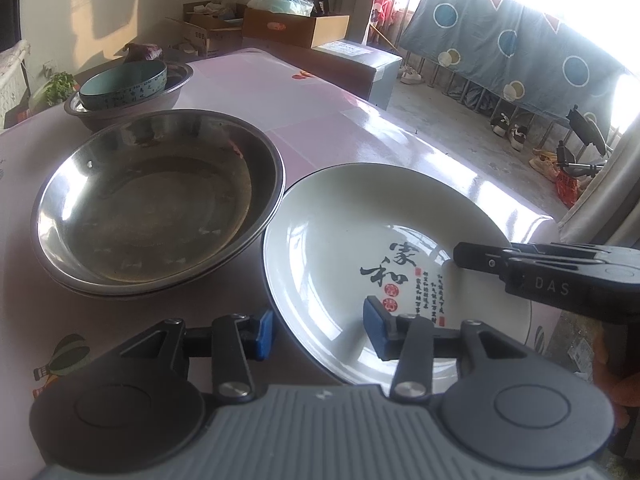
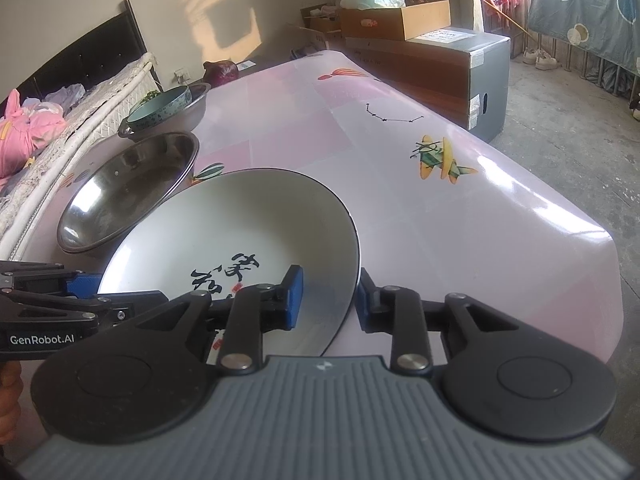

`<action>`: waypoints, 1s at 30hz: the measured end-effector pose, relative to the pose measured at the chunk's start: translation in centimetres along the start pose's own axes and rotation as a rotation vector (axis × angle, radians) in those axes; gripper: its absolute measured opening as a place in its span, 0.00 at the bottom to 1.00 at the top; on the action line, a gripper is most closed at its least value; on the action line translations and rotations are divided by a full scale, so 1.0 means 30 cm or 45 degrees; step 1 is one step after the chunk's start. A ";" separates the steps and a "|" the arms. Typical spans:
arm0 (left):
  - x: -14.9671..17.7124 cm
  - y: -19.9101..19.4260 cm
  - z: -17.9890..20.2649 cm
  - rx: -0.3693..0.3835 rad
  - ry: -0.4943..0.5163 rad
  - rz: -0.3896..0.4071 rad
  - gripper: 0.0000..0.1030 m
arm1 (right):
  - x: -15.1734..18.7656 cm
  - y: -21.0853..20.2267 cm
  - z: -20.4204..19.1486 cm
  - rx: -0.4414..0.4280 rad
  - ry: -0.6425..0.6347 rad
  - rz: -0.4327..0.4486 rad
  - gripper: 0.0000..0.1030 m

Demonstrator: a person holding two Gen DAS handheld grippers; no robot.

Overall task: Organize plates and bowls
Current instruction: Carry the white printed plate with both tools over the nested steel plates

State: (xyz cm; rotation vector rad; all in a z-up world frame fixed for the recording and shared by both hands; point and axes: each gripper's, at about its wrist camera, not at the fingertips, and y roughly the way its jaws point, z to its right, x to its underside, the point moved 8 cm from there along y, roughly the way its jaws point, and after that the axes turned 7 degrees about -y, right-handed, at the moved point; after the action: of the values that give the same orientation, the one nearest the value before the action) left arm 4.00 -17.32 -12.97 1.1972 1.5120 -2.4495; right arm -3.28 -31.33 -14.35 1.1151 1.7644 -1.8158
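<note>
The left gripper (image 1: 318, 332) and the right gripper (image 2: 330, 300) both stand spread astride the rim of the white plate (image 1: 340, 240), pads not pressing it. The plate lies on the pink table (image 1: 320, 120), touching the steel basin (image 1: 156, 200).

A pink-clothed table (image 2: 440, 184) carries a white plate (image 1: 328, 232), stacked steel basins (image 1: 156, 200) and a grey basin (image 1: 132, 108).

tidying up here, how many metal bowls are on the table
3, maybe: two stacked steel bowls left of the white plate, and a far metal bowl holding a teal bowl.
</note>
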 end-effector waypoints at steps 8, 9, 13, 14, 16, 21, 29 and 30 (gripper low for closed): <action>-0.013 0.003 -0.005 -0.014 -0.028 -0.005 0.45 | -0.017 -0.012 -0.015 0.042 -0.052 0.010 0.27; -0.016 0.002 -0.005 -0.016 -0.028 -0.002 0.45 | -0.019 -0.013 -0.015 0.042 -0.054 0.012 0.27; -0.016 -0.003 -0.006 -0.015 -0.038 0.000 0.45 | -0.024 -0.019 -0.018 0.042 -0.059 0.017 0.27; -0.016 -0.007 -0.005 -0.015 -0.038 0.000 0.45 | -0.025 -0.020 -0.017 0.042 -0.059 0.018 0.27; -0.015 -0.010 -0.003 -0.010 -0.039 0.000 0.45 | -0.029 -0.023 -0.018 0.042 -0.060 0.022 0.27; 0.006 -0.021 0.020 0.039 -0.018 -0.008 0.44 | -0.026 -0.025 -0.001 0.054 -0.066 0.025 0.27; 0.015 -0.009 -0.011 0.109 -0.046 -0.016 0.35 | -0.010 -0.008 0.044 0.046 -0.029 0.018 0.25; 0.008 -0.004 -0.017 0.095 -0.043 -0.012 0.35 | -0.008 -0.008 0.046 0.044 -0.028 0.020 0.25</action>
State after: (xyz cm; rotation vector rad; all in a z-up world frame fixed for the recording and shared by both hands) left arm 4.09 -16.78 -13.15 1.1561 1.4335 -2.5401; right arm -3.69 -32.67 -14.13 1.1154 1.7130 -1.8490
